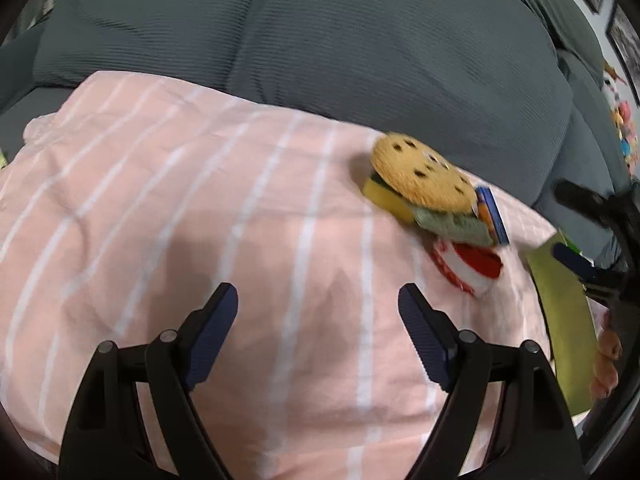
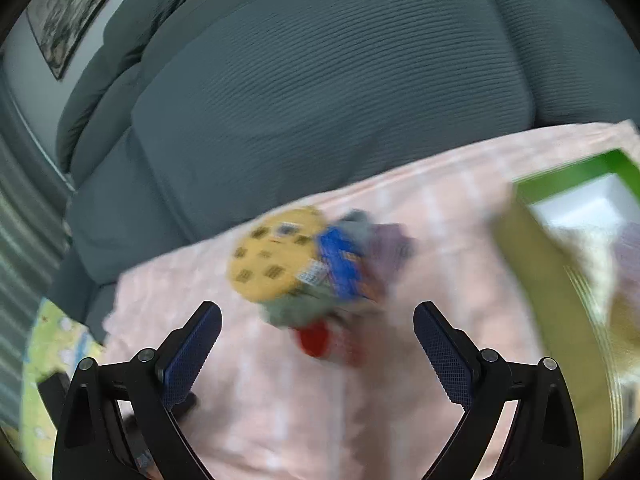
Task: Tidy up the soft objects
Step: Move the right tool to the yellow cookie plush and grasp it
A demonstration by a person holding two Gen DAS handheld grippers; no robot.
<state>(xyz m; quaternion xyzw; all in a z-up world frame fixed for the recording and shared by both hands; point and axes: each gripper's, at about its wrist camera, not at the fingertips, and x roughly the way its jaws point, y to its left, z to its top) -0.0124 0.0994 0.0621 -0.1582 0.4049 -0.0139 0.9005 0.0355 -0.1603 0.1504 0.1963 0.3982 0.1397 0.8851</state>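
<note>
A small pile of soft things lies on a pink, white-striped sheet (image 1: 224, 208) spread over a sofa. On top is a round yellow cookie plush (image 1: 420, 174), with a green cloth (image 1: 456, 226), a blue item (image 1: 494, 214) and a red-and-white piece (image 1: 472, 270) under and beside it. My left gripper (image 1: 318, 304) is open over bare sheet, left of the pile. In the blurred right wrist view my right gripper (image 2: 318, 320) is open, the cookie plush (image 2: 272, 256) and red piece (image 2: 316, 340) lying just beyond its fingertips, nothing between the pads.
Grey-green sofa cushions (image 1: 304, 36) rise behind the sheet. A green box (image 2: 560, 264) stands at the right of the pile; its side (image 1: 560, 308) shows in the left wrist view beside the other gripper (image 1: 576, 232) and a hand (image 1: 608, 360). Framed pictures (image 2: 68, 12) hang on the wall.
</note>
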